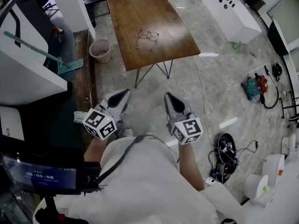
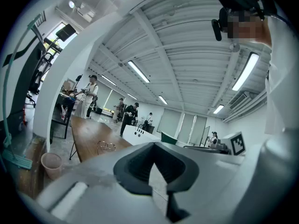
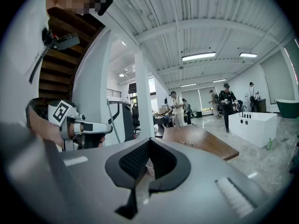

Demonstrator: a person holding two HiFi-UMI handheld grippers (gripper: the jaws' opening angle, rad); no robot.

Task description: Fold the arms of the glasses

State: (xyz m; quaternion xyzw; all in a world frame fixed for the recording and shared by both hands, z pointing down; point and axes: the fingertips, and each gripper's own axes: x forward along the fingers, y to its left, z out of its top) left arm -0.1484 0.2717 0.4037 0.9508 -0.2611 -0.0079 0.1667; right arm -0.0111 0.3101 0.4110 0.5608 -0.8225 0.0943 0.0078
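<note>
Glasses (image 1: 148, 35): one pair, arms open, lying near the middle of the table (image 1: 126, 17), well apart from both tools.
Table: one.
Left gripper (image 1: 124, 93): one, jaws together, empty.
Right gripper (image 1: 167, 96): one, jaws together, empty. Both are held near the person's chest.
Bin (image 1: 100, 50): one, beside the table.
Handling note: step up to the table first. It is probably best to steady the frame with one gripper and swing the arms inward gently with the other, one at a time.
</note>
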